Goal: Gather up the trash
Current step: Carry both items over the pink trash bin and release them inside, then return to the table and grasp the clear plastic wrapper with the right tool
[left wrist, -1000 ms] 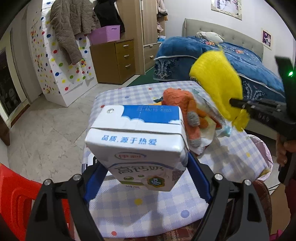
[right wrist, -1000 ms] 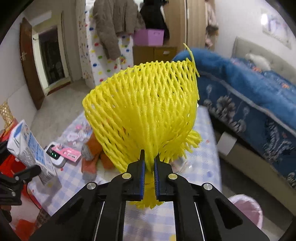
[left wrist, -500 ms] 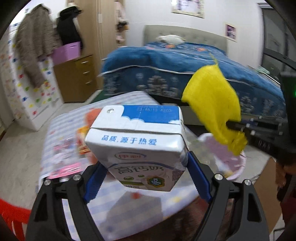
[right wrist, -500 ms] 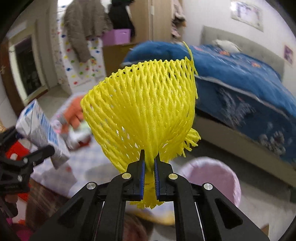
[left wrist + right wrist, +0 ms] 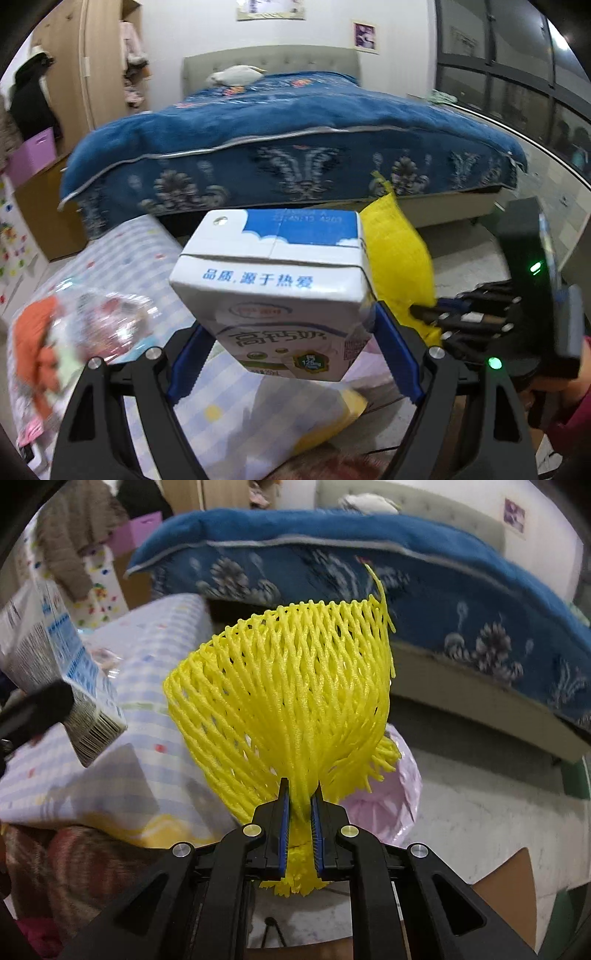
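My left gripper (image 5: 291,354) is shut on a white and blue milk carton (image 5: 273,291) and holds it in the air over the checked table's right corner. The carton also shows at the left of the right wrist view (image 5: 55,672). My right gripper (image 5: 300,805) is shut on a yellow foam fruit net (image 5: 295,709), which it holds up just right of the carton; the net also shows in the left wrist view (image 5: 400,266). A pink-lined trash bin (image 5: 391,797) stands on the floor, partly hidden behind the net.
The table with a blue checked cloth (image 5: 122,258) carries an orange plush toy (image 5: 33,343) and a clear plastic wrapper (image 5: 107,317). A bed with a blue blanket (image 5: 295,147) stands beyond. A cardboard piece (image 5: 506,886) lies on the floor at the right.
Both grippers have swung to the right, away from the table's middle and towards the bed side and the pink bin. Each keeps its hold on its item.
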Tool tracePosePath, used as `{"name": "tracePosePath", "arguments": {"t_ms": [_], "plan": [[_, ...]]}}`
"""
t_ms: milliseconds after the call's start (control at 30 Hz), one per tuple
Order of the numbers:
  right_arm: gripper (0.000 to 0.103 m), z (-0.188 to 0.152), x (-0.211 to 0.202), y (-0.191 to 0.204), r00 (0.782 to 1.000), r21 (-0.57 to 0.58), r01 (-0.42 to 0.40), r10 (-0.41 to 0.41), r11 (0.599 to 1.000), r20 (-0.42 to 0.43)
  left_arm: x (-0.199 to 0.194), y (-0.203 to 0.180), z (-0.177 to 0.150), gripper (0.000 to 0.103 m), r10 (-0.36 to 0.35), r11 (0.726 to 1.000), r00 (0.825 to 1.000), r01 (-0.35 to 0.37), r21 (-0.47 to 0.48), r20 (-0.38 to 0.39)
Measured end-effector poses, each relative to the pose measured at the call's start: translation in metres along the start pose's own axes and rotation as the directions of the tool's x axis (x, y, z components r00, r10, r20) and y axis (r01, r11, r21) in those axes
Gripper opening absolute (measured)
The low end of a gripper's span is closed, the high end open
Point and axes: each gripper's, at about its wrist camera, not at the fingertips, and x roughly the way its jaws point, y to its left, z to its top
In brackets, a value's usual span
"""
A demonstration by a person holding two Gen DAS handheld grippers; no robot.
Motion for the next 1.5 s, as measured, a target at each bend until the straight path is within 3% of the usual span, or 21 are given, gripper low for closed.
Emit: {"name": "tracePosePath", "arguments": {"t_ms": [233,400,500,733,967,1267,1500], "plan": [[0.020,0.000,0.042,-0.024,0.999,0.044,-0.008,0.010,0.999,-0.048,0.047,-0.021,0.017,0.081,-0.064,0.997,0.997,0.065,0.036,-0.037],[0.065,-0.001,0.053,-0.037,1.000,0.073,-0.014,0.016,0.997,-0.027,0.075,-0.031,0.027,0.082,-0.105,0.993,0.993,0.108,0.049,-0.056],[0.067,-0.002,0.057,-0.047,0.999,0.101,-0.018,0.021,0.995,-0.025,0.089,-0.034,0.032,0.095,-0.116,0.992,0.991,0.119,0.045,-0.062],[0.068,-0.015,0.041,-0.063,0.999,0.157,0.021,-0.015,0.987,-0.039,0.091,-0.024,0.032,0.096,-0.106,0.994,0.991,0.107,0.014,-0.083],[0.068,-0.019,0.000,-0.054,1.000,0.180,0.011,-0.012,0.984,0.010,0.050,0.012,0.010,0.096,-0.009,0.999,0.997,0.005,-0.043,-0.083],[0.068,0.000,-0.042,0.010,0.994,0.060,-0.061,0.055,0.996,0.095,-0.026,0.055,-0.034,0.096,0.123,0.986,0.990,-0.130,-0.103,-0.071],[0.068,0.012,-0.069,0.081,0.979,-0.085,-0.131,0.142,0.988,0.145,-0.077,0.091,-0.073,0.096,0.194,0.960,0.977,-0.208,-0.189,-0.088]]}}
